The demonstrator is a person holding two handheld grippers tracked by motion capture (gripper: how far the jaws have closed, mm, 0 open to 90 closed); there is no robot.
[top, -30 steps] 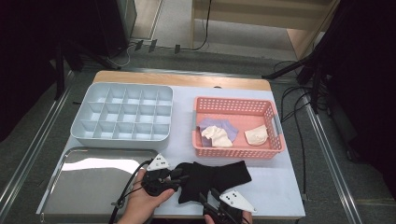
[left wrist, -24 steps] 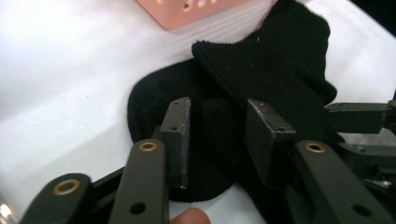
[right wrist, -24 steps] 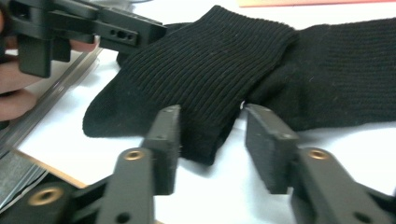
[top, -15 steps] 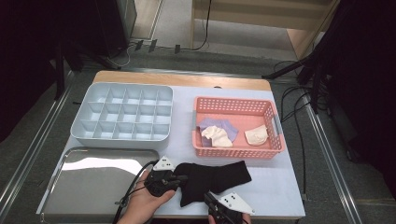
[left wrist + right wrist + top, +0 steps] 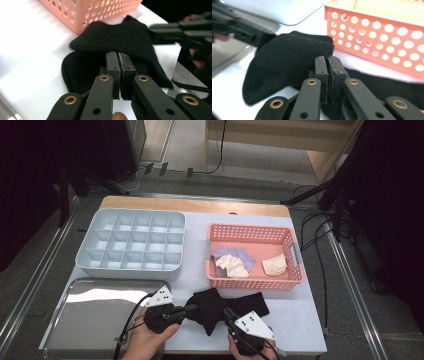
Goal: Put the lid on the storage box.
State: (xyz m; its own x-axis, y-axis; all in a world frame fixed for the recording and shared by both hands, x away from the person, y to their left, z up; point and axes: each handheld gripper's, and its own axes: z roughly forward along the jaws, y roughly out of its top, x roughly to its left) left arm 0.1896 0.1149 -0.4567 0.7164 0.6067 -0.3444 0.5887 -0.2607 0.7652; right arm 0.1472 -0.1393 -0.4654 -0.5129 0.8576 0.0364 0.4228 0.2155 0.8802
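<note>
A black sock (image 5: 220, 306) lies bunched on the white table, just in front of the pink basket (image 5: 250, 227). My left gripper (image 5: 194, 308) comes in from the left and is shut on the sock's left edge. In the left gripper view the pads (image 5: 111, 60) are pressed together at the sock (image 5: 120, 37), and a fold of it rises over them. My right gripper (image 5: 227, 312) is shut on the sock's near middle. Seen from the right gripper, its own jaws (image 5: 327, 60) pinch the knit fabric (image 5: 287, 57) in front of the basket (image 5: 374, 25).
A grey compartment tray (image 5: 125, 270) stands at the back left, and a shiny metal tray (image 5: 90, 320) lies at the front left. The basket holds a cream cloth (image 5: 232, 266), a purple one (image 5: 235, 254) and another cream piece (image 5: 275, 265). The table's front edge is close to both hands.
The sock lay flat and long; now its left part is gathered up into a hump between the grippers. The right gripper has risen a little and both now sit against the fabric.
</note>
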